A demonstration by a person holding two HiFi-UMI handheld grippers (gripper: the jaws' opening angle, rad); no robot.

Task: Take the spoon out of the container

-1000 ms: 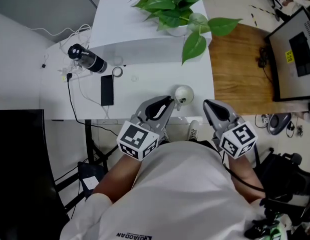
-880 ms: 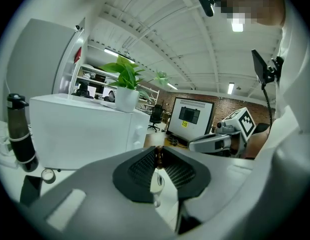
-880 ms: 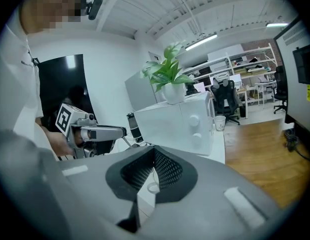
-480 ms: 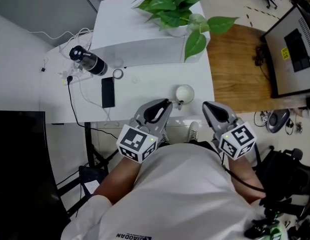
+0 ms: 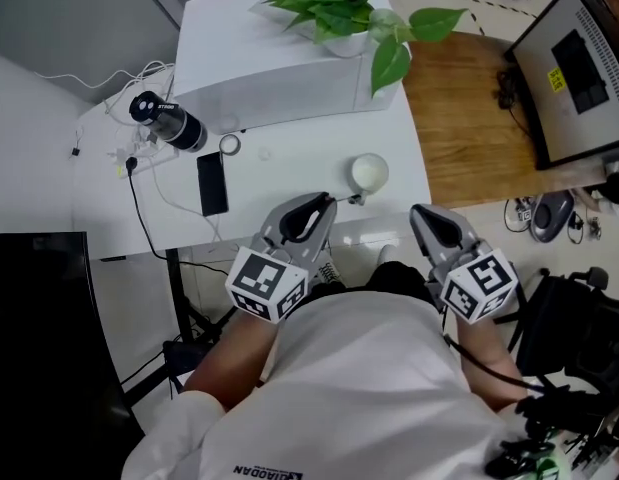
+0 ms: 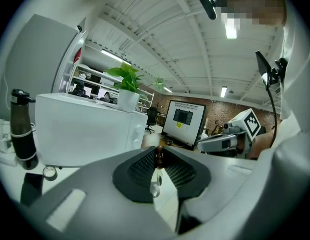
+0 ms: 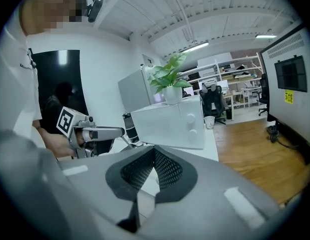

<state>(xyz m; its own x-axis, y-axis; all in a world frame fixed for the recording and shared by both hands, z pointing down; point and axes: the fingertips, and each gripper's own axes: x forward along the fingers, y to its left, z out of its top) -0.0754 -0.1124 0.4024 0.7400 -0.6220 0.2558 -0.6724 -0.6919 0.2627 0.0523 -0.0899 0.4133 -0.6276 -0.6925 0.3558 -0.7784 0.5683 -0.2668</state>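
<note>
Left gripper (image 5: 325, 206): clamped on dark-handled metal spoon (image 6: 158, 156).
Spoon: just beside round white container (image 5: 369, 172), seemingly clear of it.
Right gripper (image 7: 153, 156): jaws together, empty.
Remaining: probably only setting spoon down.

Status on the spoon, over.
Left gripper shut on spoon handle. Right gripper shut, empty. Spoon looks clear of the cup, just beside it. Nothing blocking.

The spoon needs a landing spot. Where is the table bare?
Best patch: the bare table between the phone and the container, in front of the white appliance. A narrow strip lies right of the container, by the table's edge. Crowded: the back-left corner, with the bottle, tape roll and cables.
</note>
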